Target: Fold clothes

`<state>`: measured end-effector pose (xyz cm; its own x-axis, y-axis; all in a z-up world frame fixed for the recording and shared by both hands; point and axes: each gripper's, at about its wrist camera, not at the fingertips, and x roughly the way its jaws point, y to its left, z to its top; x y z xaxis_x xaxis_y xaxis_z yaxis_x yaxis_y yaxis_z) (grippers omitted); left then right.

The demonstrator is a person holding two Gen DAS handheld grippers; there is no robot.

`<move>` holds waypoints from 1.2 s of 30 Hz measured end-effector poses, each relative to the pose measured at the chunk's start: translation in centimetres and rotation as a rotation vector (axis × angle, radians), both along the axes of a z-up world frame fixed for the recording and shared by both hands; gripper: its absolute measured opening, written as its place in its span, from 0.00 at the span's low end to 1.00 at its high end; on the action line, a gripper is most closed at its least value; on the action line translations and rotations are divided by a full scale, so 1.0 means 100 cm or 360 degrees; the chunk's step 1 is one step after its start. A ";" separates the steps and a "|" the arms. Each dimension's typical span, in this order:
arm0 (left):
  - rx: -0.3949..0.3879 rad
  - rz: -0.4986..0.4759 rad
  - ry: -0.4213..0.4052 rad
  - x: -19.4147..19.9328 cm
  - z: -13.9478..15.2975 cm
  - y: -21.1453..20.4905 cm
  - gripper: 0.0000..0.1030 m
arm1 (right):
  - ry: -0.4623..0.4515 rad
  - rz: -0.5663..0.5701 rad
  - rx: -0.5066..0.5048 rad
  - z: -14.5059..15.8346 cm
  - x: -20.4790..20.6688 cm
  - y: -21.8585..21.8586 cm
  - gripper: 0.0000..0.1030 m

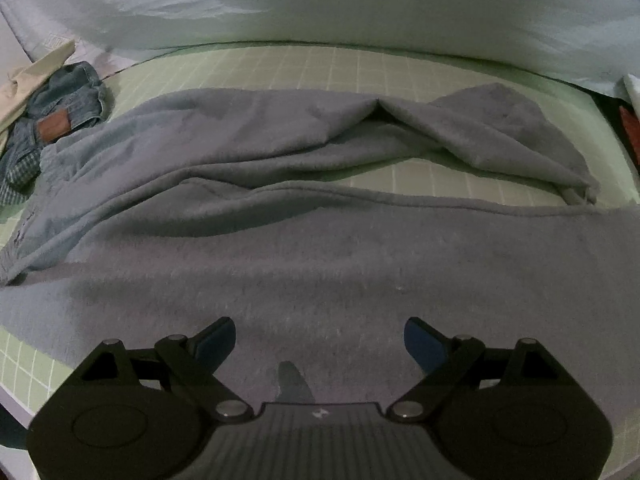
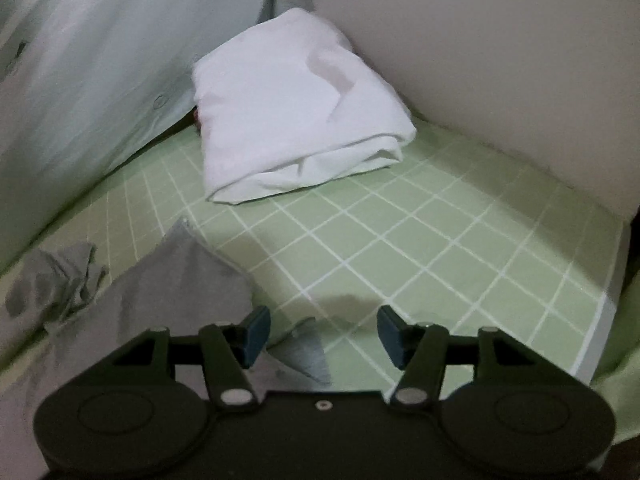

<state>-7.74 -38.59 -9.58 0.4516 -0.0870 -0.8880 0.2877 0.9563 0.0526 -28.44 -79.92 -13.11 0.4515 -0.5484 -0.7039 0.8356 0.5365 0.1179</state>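
Grey garment [image 1: 320, 208] spread rumpled across green checked bed sheet [image 1: 400, 68]. Left hand-held gripper [image 1: 320, 344] over it, jaws apart, empty. Right hand-held gripper [image 2: 324, 334] likewise agape. Jeans [image 1: 52, 120] at ten o'clock; white folded cloth [image 2: 288, 120] beyond.

Garment spread across the bed, piles at either end.

In the left wrist view the garment [image 1: 320, 208] lies across the sheet [image 1: 360, 68], one part folded back toward the far right; behind it a quilt [image 1: 360, 12] runs along the far edge, and a pile of jeans [image 1: 60, 120] sits at the far left, touching the garment's end. The left tongs [image 1: 320, 340] hang over the garment's near part. In the right wrist view a folded cloth [image 2: 288, 120] lies far back against the quilt [image 2: 80, 80], well apart from the garment's corner [image 2: 168, 288] at near left; the right tongs [image 2: 323, 334] hang just right of that corner.
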 end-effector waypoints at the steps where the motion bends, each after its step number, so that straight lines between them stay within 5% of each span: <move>1: 0.0001 0.0006 -0.0001 0.001 0.000 0.000 0.89 | 0.0033 0.0014 -0.0010 -0.001 0.002 0.000 0.47; 9: 0.0004 0.0037 0.0001 0.003 0.000 -0.001 0.89 | 0.0150 0.0078 -0.0052 -0.006 0.003 0.000 0.33; 12: -0.0001 0.0035 0.0009 0.004 -0.001 -0.001 0.89 | 0.0173 0.0003 -0.0123 0.000 -0.005 -0.003 0.01; 19: -0.0019 0.0078 0.0024 0.009 -0.002 0.007 0.89 | 0.0225 -0.0173 -0.0289 0.014 -0.026 -0.009 0.00; 23: -0.0046 0.0178 0.0056 0.016 -0.006 0.026 0.89 | 0.0369 -0.0211 -0.0296 0.008 -0.026 -0.010 0.02; 24: -0.0052 0.0204 0.0056 0.017 -0.006 0.032 0.89 | 0.0407 -0.0220 -0.0297 0.007 -0.026 -0.011 0.11; 28: -0.0082 0.0305 0.0047 0.023 -0.003 0.059 0.89 | 0.0455 -0.0274 -0.0364 0.010 -0.014 0.003 0.72; 31: -0.0100 0.0381 0.0031 0.029 -0.002 0.087 0.89 | 0.0401 -0.0178 -0.0377 0.017 0.005 0.022 0.84; 36: -0.0128 0.0575 0.0020 0.042 -0.004 0.155 0.89 | 0.0310 -0.0022 -0.0332 0.027 0.048 0.069 0.87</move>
